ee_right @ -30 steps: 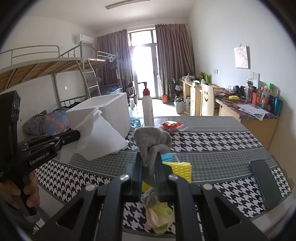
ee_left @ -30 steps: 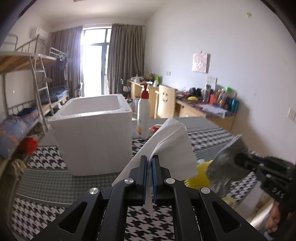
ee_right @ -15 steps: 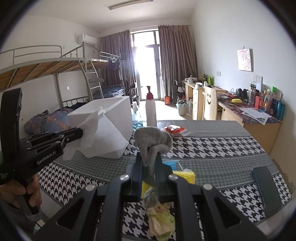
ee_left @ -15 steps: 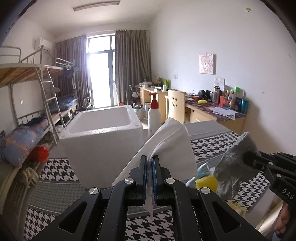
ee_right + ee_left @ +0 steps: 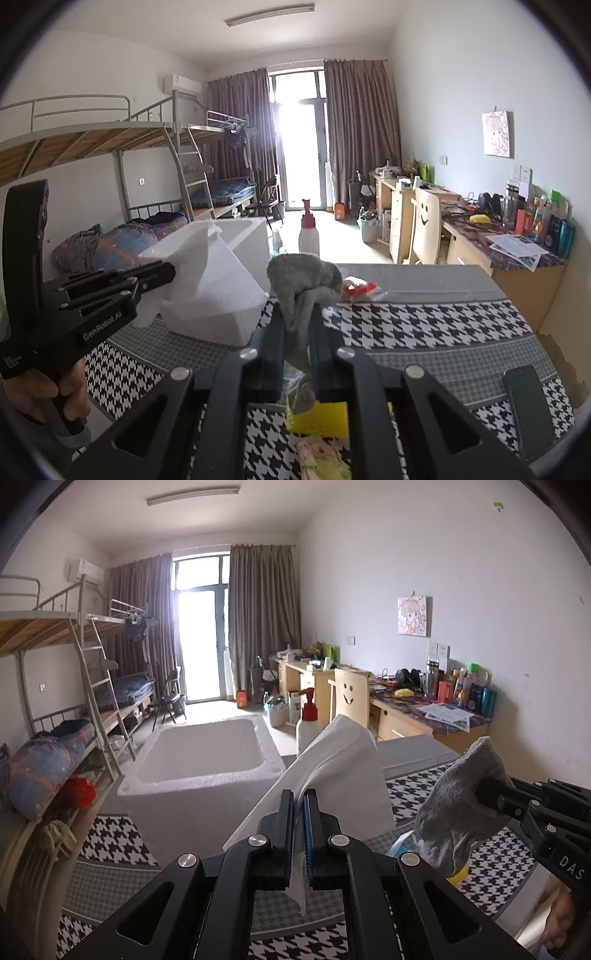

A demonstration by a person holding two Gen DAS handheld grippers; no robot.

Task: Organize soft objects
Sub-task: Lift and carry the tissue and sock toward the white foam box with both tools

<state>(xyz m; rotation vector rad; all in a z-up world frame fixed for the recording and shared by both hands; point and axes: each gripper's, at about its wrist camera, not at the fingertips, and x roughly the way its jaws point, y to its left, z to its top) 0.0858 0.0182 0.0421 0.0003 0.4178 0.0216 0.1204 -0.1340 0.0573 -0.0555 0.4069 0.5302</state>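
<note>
My left gripper (image 5: pixel 299 801) is shut on a white paper towel (image 5: pixel 332 771) and holds it in the air before the white foam box (image 5: pixel 207 771). In the right wrist view the left gripper (image 5: pixel 166 271) and the towel (image 5: pixel 218 273) show at left, in front of the box (image 5: pixel 240 236). My right gripper (image 5: pixel 297 317) is shut on a grey sock (image 5: pixel 303 280) above the table. The sock (image 5: pixel 458 812) also shows at right in the left wrist view. A yellow sponge (image 5: pixel 319 415) lies on the houndstooth cloth below the right gripper.
A pump bottle (image 5: pixel 308 236) stands behind the box. A red packet (image 5: pixel 356 288) lies mid-table and a dark phone (image 5: pixel 528 406) near the right edge. A crumpled yellowish bag (image 5: pixel 325 458) lies at the front edge. Bunk beds stand left, desks right.
Both grippers have risen with their loads. The foam box's open top now shows from above in the left wrist view. The sock has come closer to the towel.
</note>
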